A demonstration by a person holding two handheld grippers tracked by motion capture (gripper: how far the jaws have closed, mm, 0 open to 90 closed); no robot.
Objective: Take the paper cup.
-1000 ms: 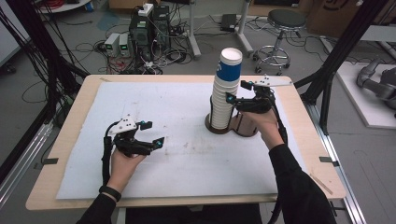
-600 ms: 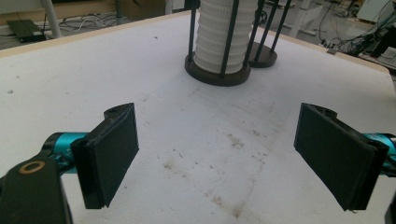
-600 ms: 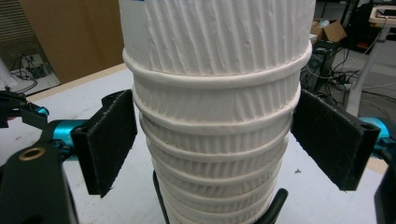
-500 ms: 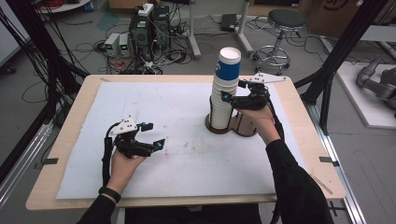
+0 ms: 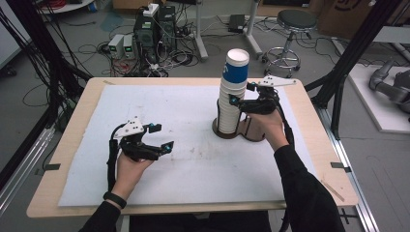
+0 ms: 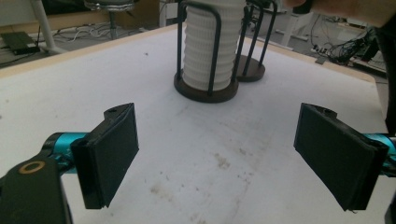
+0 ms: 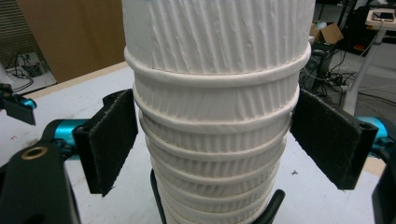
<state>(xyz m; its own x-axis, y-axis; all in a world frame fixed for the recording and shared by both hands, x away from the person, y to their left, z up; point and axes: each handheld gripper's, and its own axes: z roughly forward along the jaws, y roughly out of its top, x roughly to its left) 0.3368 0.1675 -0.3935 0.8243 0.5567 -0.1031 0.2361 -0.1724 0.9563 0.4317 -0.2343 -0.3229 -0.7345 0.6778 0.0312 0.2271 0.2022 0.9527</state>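
Nearest me, my left claw [image 5: 161, 137] hovers low over the white sheet [image 5: 193, 159] on the worktop [image 5: 63, 145], jaws spread wide with nothing between them, pointing toward the stack. Farther out, right of centre, the cup stack [image 5: 232, 96] sits in a dark wire holder [image 5: 227, 130], ribbed white cups nested one inside another with a blue-banded one on top. The whole stack stands upright, long axis vertical. An identical holder [image 6: 252, 56] stands beside it. My right claw [image 5: 240, 93] has the stack between its pads [image 7: 112, 140] about mid-height, jaws apart, each pad just off the ribs or barely grazing them.
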